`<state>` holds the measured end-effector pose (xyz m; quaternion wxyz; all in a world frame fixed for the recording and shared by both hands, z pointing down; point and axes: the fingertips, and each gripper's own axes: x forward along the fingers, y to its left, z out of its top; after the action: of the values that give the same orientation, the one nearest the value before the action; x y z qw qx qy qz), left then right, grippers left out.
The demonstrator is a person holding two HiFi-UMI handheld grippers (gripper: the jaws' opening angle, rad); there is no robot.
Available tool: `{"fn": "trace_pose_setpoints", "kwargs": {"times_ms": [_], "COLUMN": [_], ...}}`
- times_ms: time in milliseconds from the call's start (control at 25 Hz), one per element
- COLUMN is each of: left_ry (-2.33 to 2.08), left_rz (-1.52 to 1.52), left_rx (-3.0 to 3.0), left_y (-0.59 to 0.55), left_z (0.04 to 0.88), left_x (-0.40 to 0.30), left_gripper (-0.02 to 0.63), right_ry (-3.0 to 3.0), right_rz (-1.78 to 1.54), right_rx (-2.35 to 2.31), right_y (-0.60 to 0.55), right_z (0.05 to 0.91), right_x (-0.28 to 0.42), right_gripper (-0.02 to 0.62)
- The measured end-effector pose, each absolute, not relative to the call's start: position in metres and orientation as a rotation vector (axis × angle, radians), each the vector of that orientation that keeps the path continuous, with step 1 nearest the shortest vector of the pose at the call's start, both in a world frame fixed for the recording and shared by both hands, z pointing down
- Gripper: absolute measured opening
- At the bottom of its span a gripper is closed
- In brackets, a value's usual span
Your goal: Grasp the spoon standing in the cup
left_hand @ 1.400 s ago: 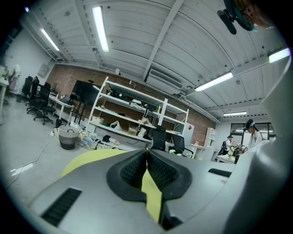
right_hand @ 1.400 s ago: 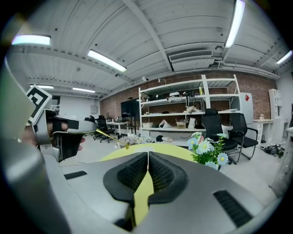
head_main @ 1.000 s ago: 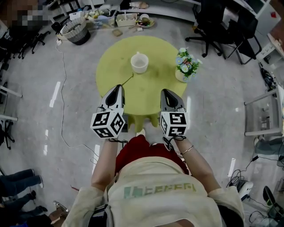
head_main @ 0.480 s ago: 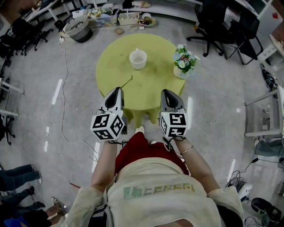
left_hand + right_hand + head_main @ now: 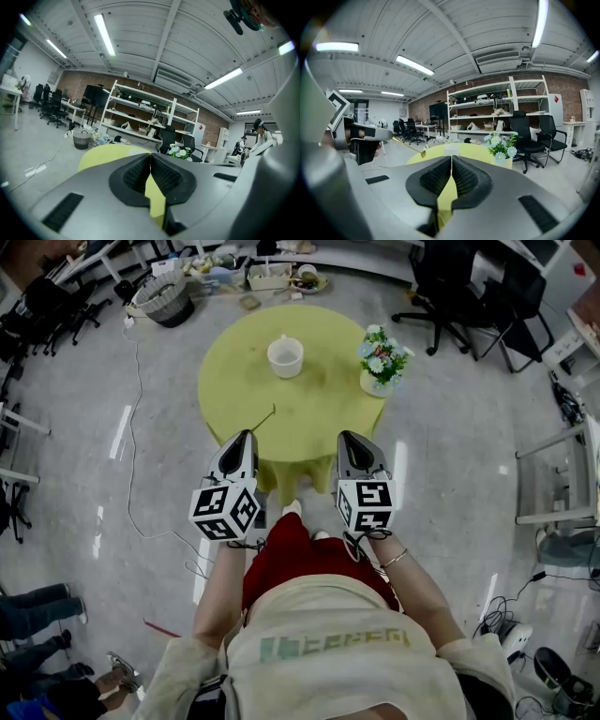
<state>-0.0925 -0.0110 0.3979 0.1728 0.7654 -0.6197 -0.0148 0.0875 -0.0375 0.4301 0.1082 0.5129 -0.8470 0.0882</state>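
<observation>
A white cup (image 5: 285,356) stands on the far half of the round yellow-green table (image 5: 319,418); I cannot tell whether anything stands in it. My left gripper (image 5: 246,435) hovers at the table's near edge, shut on a thin spoon (image 5: 264,416) that points ahead over the tabletop. The right gripper view shows that spoon (image 5: 410,146) jutting from the left gripper toward the cup (image 5: 451,149). The spoon does not show in the left gripper view, where the pads of the left gripper (image 5: 150,157) meet. My right gripper (image 5: 348,435) is shut on nothing, level with the left.
A pot of blue and white flowers (image 5: 380,362) sits at the table's right edge. Behind the table are a wicker basket (image 5: 165,302), floor clutter and black office chairs (image 5: 448,292). A cable (image 5: 132,409) runs over the floor at left.
The table, cup and flowers have slid up and away in the head view, so I stand slightly farther back. Both grippers stay shut, side by side, the spoon still in the left.
</observation>
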Motion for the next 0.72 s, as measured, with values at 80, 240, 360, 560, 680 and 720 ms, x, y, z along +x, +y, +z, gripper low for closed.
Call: {"fn": "trace_pose_setpoints", "kwargs": {"times_ms": [80,240,360,560,680,720], "left_ry": [-1.761,-1.766,-1.774,-1.784,-1.790,-1.792], "left_rz": [-0.040,-0.029,-0.024,0.001,0.008,0.008], "left_rx": [2.166,2.153,2.144,2.135,2.130,2.130], "left_y": [-0.006,0.004,0.011,0.019,0.024,0.026], "left_z": [0.400,0.403,0.404,0.409,0.410,0.411], "left_x": [-0.089,-0.088,-0.090,-0.087,-0.086,-0.086], "left_gripper": [0.026,0.026,0.026,0.026,0.026,0.026], "right_ry": [-2.498,-2.513,-2.521,-2.534,-2.546,-2.549], "right_rz": [0.266,0.283,0.283,0.260,0.248,0.240], "right_rx": [1.500,1.482,1.468,1.420,1.395,1.390], "right_y": [-0.033,-0.025,-0.020,-0.014,-0.009,-0.007], "right_z": [0.432,0.435,0.435,0.437,0.436,0.436], "right_x": [0.091,0.092,0.091,0.090,0.088,0.087], "right_gripper": [0.037,0.037,0.037,0.037,0.035,0.035]}}
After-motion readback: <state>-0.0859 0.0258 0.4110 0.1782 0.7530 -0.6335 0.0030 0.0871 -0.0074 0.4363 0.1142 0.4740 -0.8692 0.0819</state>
